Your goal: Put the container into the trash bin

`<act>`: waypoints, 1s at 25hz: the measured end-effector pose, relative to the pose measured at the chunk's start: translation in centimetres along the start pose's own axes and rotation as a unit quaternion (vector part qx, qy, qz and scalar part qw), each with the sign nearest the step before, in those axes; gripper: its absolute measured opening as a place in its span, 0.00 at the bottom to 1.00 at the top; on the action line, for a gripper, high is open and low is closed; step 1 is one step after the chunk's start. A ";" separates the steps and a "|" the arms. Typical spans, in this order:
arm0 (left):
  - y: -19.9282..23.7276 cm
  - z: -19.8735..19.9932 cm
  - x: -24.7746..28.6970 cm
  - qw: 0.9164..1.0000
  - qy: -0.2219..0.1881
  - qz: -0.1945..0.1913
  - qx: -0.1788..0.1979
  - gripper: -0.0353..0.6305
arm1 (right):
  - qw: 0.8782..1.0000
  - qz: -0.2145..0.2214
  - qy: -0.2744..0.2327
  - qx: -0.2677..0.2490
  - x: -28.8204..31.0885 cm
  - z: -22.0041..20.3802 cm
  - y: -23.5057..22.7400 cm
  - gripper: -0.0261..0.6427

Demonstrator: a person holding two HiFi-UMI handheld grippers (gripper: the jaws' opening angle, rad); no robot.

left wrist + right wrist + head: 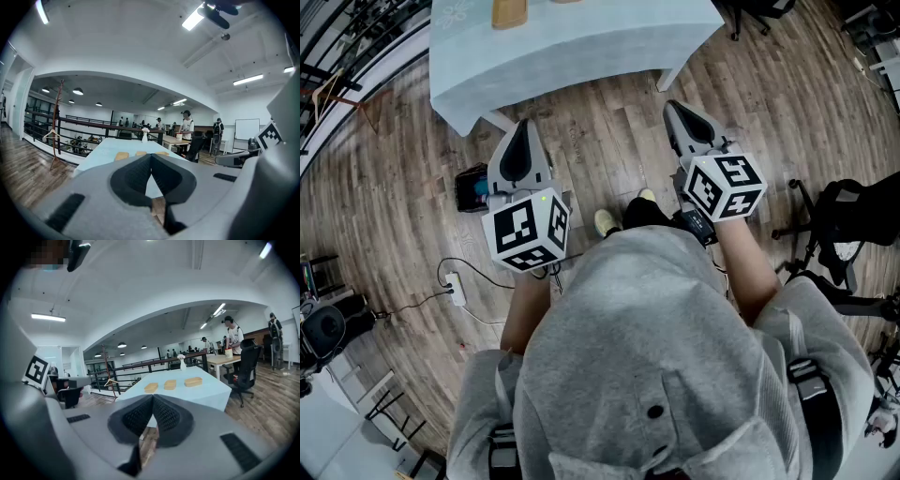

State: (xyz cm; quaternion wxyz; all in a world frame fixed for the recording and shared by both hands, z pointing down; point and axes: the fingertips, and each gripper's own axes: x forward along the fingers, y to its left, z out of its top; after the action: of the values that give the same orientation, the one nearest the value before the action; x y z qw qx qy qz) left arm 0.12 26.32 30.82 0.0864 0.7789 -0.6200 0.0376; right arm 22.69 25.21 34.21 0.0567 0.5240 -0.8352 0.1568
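Note:
Three shallow tan containers stand in a row on the light-blue table: (151, 387), (170, 384), (193, 381) in the right gripper view. The left gripper view shows them low over its jaws, the nearest container (122, 155) at the left. One container (508, 13) shows at the head view's top edge. A small black bin (472, 187) with a blue inside sits on the floor beside my left gripper (522, 131). My right gripper (680, 105) is held level with it near the table's front. Both are shut and empty, short of the table.
The table (581, 47) has a white vase (182, 363) at its far end. A power strip (456, 289) and cable lie on the wood floor at the left. Black chairs stand at the right (853, 216), (246, 364). A coat stand (57, 122), railing and several people are beyond.

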 end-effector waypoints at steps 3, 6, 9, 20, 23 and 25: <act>-0.1 0.1 0.1 1.000 0.004 -0.007 0.000 0.08 | 1.000 0.004 0.000 0.018 0.1 0.1 0.0 0.08; -0.5 -0.3 0.7 1.000 0.008 -0.010 0.002 0.08 | 1.000 0.004 -0.004 0.016 0.3 0.4 -0.5 0.08; -0.3 -0.6 1.4 1.000 0.012 -0.005 0.003 0.08 | 1.000 0.013 -0.010 0.021 0.8 0.5 -0.8 0.08; 1.1 -0.6 4.9 0.999 0.024 0.011 0.019 0.08 | 0.999 0.041 -0.013 0.021 4.7 1.2 -1.2 0.08; 1.1 -0.6 6.3 0.999 0.028 0.013 0.030 0.08 | 0.999 0.049 -0.012 0.021 5.7 1.6 -1.8 0.08; 1.4 -0.3 7.4 0.999 0.025 0.011 0.028 0.08 | 0.998 0.052 -0.014 0.019 6.8 2.0 -2.2 0.08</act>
State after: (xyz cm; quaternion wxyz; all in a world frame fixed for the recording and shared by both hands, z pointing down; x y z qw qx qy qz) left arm 0.51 18.94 32.43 0.0794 0.7730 -0.6249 0.0753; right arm 21.79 17.83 34.51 0.0272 0.4832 -0.8588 0.1680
